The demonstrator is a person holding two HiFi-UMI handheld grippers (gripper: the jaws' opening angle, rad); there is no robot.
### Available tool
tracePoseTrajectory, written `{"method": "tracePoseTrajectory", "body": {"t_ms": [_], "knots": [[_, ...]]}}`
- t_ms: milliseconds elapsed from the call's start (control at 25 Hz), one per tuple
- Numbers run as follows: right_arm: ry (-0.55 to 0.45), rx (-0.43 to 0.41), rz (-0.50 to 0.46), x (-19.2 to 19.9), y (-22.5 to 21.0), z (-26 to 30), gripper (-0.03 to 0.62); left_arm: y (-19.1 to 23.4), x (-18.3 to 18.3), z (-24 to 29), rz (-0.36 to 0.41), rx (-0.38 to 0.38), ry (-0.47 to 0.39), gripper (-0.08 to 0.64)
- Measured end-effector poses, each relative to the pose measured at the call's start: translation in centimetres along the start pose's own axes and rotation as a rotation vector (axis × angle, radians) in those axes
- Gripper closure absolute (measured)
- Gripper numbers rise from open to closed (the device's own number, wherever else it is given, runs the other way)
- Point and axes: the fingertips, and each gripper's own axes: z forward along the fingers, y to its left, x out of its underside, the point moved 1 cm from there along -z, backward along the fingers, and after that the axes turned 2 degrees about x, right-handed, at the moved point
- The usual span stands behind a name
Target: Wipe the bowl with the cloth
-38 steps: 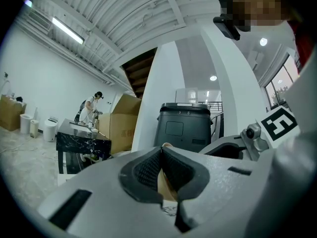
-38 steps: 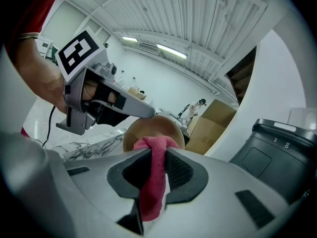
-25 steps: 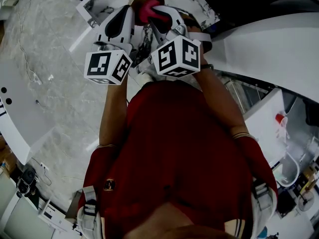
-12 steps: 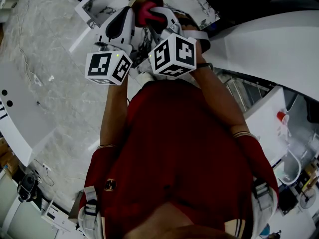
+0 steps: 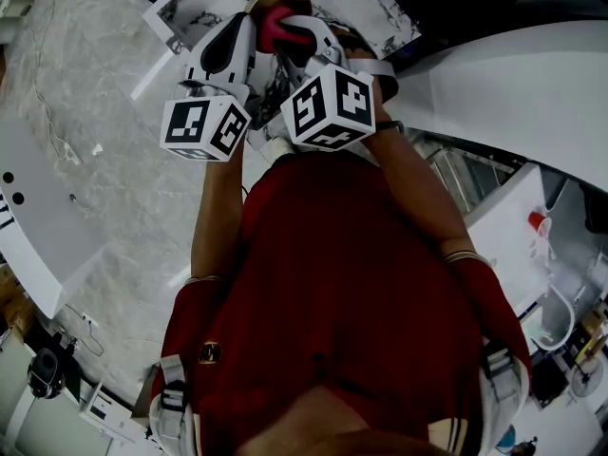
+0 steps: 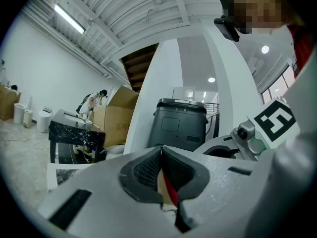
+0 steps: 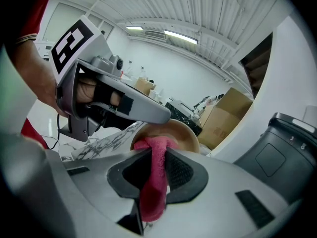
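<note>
Right gripper (image 7: 157,155) clamped on cloth (image 7: 154,180), whose free end is pushed into the bowl (image 7: 182,133). Left gripper (image 6: 162,157) pinches the bowl rim, over the marbled surface (image 5: 204,6). Looks mid-wipe. Keep the rim grip firm, sweep the cloth round the inner wall with light pressure, don't lever the rim loose.

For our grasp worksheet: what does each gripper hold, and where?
The right gripper clamps the pink cloth across its middle; the left gripper pinches the bowl by its rim.
</note>
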Motion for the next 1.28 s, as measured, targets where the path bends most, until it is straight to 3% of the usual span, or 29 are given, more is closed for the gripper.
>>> {"method": "tracePoseTrajectory", "body": {"t_ms": [400,1280], "knots": [[-0.039,-0.013,0.075,-0.8,-0.2,0.2,0.526,0.4,0.2,0.1,-0.028,0.011,-0.002,0.549],[-0.095,0.058,0.142,-1.7,-2.3,-0.1,0.526,0.3,0.1,0.2,-0.047,0.033,-0.002,0.549]]}}
